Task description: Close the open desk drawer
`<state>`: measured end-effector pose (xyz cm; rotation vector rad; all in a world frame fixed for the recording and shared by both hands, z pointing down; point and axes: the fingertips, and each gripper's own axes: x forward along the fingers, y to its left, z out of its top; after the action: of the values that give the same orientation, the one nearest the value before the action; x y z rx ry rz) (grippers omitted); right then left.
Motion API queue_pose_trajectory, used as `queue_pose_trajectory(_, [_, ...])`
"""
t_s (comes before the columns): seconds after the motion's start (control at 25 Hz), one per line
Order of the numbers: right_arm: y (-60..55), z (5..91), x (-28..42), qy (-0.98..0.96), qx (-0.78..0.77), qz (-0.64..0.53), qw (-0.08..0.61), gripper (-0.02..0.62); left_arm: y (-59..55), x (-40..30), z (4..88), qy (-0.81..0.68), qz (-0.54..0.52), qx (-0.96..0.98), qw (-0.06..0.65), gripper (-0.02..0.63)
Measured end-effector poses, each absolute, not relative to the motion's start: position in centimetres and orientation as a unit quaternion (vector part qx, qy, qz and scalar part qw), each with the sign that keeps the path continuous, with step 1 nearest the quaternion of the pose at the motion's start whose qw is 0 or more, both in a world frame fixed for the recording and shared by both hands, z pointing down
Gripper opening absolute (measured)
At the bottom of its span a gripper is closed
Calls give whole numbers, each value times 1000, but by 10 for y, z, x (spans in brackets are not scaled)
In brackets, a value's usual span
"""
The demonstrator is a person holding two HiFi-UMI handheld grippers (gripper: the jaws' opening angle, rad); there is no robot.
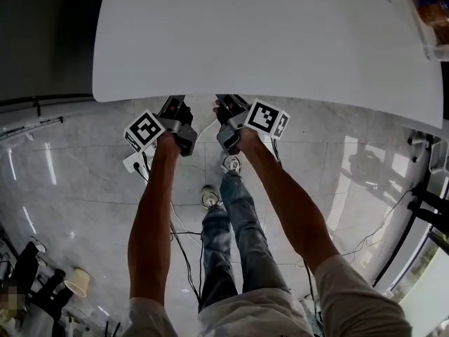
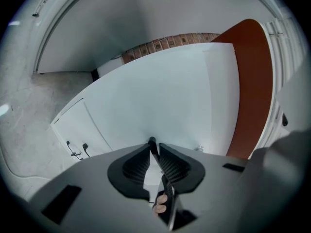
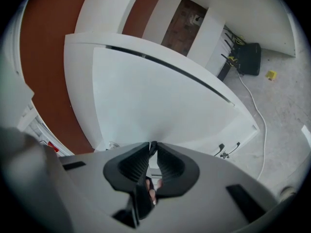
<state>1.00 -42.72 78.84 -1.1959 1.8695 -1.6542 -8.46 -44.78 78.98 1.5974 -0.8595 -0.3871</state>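
The white drawer front (image 2: 160,96) fills both gripper views, and it reaches close up to the jaw tips. A dark slit (image 3: 165,64) runs along its top under the desk's edge. In the head view the white desk top (image 1: 266,34) hides the drawer, and both grippers reach under its near edge side by side. My left gripper (image 2: 152,141) is shut with nothing between its pads, its tips at the white front. My right gripper (image 3: 153,143) is likewise shut and empty against the same panel. Their marker cubes (image 1: 145,129) (image 1: 267,118) show just below the desk edge.
A red-brown panel (image 2: 252,81) stands beside the drawer unit. A lower cabinet door with small dark handles (image 2: 77,149) sits to the side. A black box with cables (image 3: 248,58) lies on the grey floor. A power strip (image 1: 137,161) and a paper cup (image 1: 77,281) sit near the person's legs.
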Motion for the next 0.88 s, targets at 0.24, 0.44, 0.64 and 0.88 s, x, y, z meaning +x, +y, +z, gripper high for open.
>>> queue_pose_trajectory(0.24, [-444,786,15,662,-430,-584,188,61,-464,-80,787,-371,-174,686,601,66])
queue_pose_trajectory(0.44, [-452,787,15,670,-430,-580,175,64,-470,-79,789,-370,-172,686,602,66])
queue_pose_trajectory(0.64, [-437,789,11,665,-425,-591,168,64,-460,-83,783,-371,-170,695,593,66])
queue_pose_trajectory(0.88, [-436,798,18,645,-433,-601,188,149,-441,-82,802,-375,-132,695,599,109])
